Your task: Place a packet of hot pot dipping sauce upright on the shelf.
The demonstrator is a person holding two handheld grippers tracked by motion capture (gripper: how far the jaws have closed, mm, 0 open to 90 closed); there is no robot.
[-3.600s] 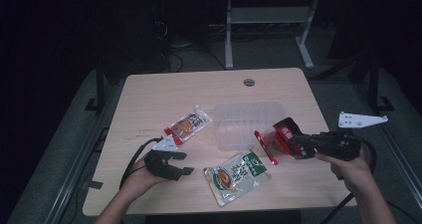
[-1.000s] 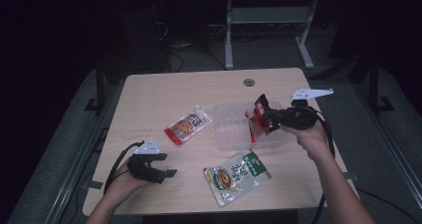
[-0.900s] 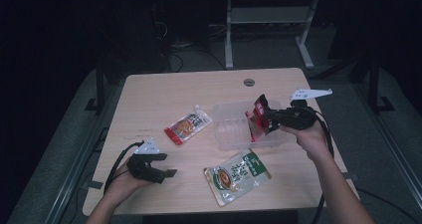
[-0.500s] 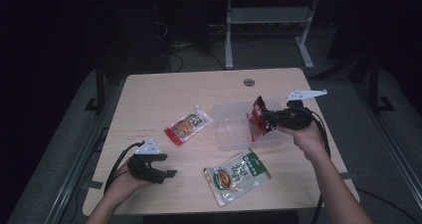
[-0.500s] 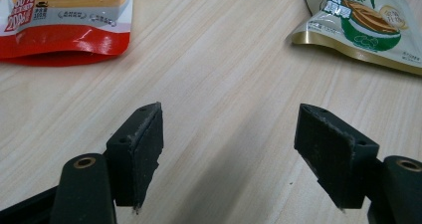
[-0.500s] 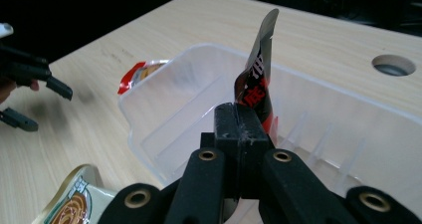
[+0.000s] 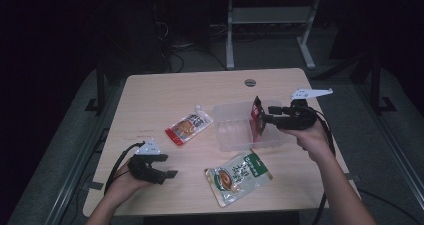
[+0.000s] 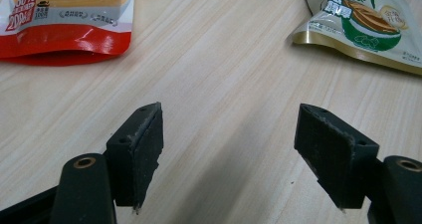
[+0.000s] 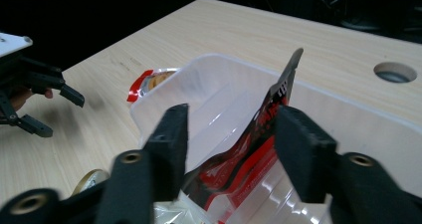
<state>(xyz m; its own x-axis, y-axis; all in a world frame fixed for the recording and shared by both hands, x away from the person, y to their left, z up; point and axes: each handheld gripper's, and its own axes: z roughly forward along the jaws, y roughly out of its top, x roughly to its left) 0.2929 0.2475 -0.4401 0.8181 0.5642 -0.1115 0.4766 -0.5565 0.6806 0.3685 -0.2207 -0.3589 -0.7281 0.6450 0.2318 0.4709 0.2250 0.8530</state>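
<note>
The right claw [image 9: 229, 149] has just been opened over the clear plastic tub [image 7: 235, 130], and the red-and-black foil pouch [image 9: 249, 159] is seen standing between its spread jaws, leaning on one; the left claw [image 8: 229, 154] is held spread above the bare wooden tabletop [image 8: 224, 69]

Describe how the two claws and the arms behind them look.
The left claw and right claw are black, each with two flat, blocky black pads bolted at brass-ringed holes. Each carries a pale three-cornered plate on top and trails a black cable. The forearms are bare, with no sleeves or gloves.
</note>
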